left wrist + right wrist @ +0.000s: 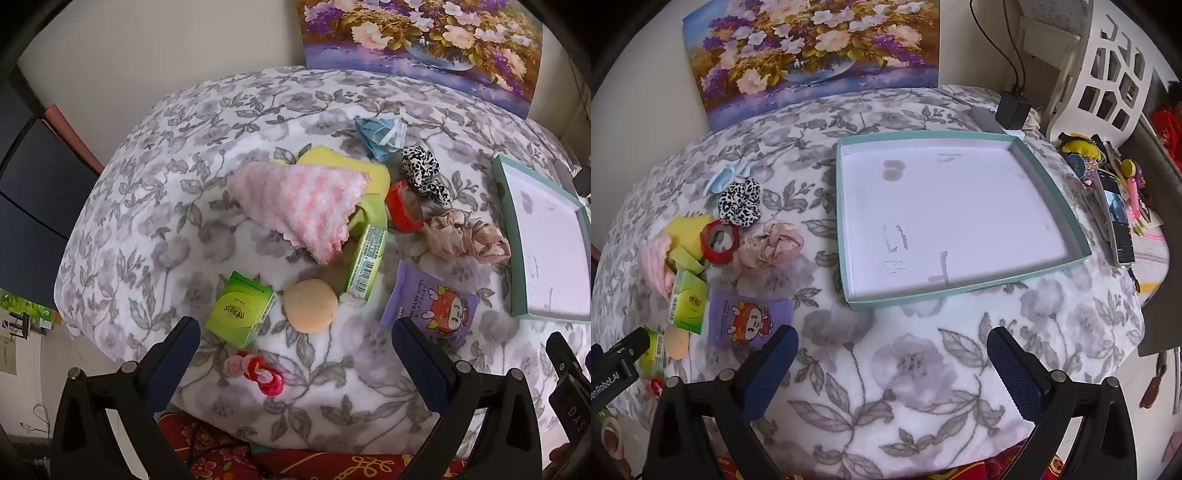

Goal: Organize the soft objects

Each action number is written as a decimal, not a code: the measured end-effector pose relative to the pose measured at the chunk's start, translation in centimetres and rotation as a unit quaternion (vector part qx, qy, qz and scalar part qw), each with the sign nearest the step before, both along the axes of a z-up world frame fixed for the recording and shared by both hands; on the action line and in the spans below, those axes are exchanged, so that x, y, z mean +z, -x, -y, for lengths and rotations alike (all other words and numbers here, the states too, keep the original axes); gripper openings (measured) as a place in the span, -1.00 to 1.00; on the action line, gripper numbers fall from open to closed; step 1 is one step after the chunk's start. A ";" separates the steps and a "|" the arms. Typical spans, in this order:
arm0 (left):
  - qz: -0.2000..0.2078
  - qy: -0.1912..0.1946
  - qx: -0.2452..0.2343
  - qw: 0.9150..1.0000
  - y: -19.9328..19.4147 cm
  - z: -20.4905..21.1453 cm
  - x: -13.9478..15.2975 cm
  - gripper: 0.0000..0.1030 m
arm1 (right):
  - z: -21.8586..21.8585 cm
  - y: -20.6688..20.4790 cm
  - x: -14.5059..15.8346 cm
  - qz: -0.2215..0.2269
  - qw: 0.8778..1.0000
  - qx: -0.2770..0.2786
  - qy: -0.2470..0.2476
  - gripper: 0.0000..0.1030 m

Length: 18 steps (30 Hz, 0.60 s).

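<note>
Pink hair ties (255, 373) are lying just ahead of the left gripper (295, 354), whose fingers are standing wide apart and gripping nothing, with a round peach sponge (311, 305) and green tissue packs (240, 314) beyond its tips. Right gripper (892, 360) is likewise hanging spread and empty over the floral blanket (905, 369), the teal-rimmed tray (960, 291) sitting bare ahead of its fingers and the purple wipes pack (748, 317) off to their left.
</note>
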State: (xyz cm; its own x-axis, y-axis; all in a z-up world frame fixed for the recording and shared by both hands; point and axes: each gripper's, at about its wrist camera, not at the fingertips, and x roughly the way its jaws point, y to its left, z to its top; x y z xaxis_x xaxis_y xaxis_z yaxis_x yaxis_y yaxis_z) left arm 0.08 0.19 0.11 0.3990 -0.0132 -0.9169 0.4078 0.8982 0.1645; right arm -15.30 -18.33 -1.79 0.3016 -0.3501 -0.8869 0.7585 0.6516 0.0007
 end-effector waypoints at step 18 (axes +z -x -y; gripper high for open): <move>-0.013 0.001 0.008 1.000 -0.4 -0.3 -0.5 1.00 | -0.1 -0.1 0.0 -0.001 1.000 0.000 0.000 1.00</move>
State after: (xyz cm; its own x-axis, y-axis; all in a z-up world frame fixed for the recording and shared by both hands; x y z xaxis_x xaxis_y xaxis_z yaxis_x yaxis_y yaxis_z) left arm 0.44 0.48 -0.34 0.3748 -0.0092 -0.9271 0.3967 0.9054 0.1514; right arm -15.20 -18.25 -1.82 0.2998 -0.3501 -0.8874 0.7588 0.6513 -0.0005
